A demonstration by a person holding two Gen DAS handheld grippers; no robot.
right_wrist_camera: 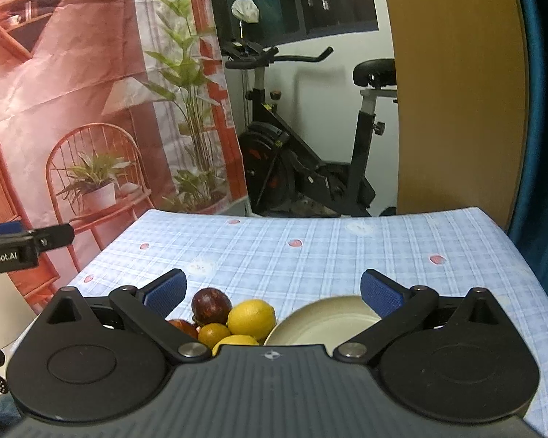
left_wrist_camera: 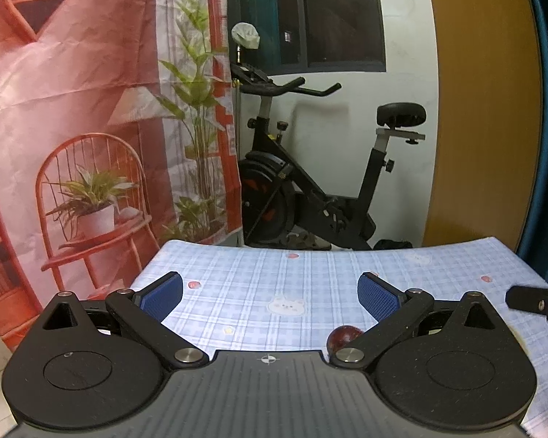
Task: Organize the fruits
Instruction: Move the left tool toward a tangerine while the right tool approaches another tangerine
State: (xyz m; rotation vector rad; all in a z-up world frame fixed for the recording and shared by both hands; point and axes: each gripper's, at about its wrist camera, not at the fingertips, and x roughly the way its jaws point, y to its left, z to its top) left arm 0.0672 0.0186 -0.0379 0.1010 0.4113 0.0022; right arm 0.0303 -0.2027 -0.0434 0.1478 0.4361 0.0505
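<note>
My left gripper (left_wrist_camera: 270,294) is open above the blue checked tablecloth (left_wrist_camera: 310,284), nothing between its blue pads. A dark red round fruit (left_wrist_camera: 343,337) lies just inside its right finger, partly hidden by the linkage. My right gripper (right_wrist_camera: 273,292) is open too. Below and between its fingers sits a cluster of fruit: a dark red fruit (right_wrist_camera: 211,306), a lemon (right_wrist_camera: 251,318), a small orange fruit (right_wrist_camera: 212,333), another yellow fruit (right_wrist_camera: 235,341) and a reddish one (right_wrist_camera: 182,325). A cream plate (right_wrist_camera: 321,325) lies right of them, its surface bare where visible.
The right gripper's tip (left_wrist_camera: 529,297) shows at the right edge of the left wrist view, and the left gripper (right_wrist_camera: 25,242) at the left edge of the right wrist view. Beyond the table's far edge stand an exercise bike (left_wrist_camera: 310,182), a printed backdrop (left_wrist_camera: 91,127) and a wooden panel (left_wrist_camera: 482,109).
</note>
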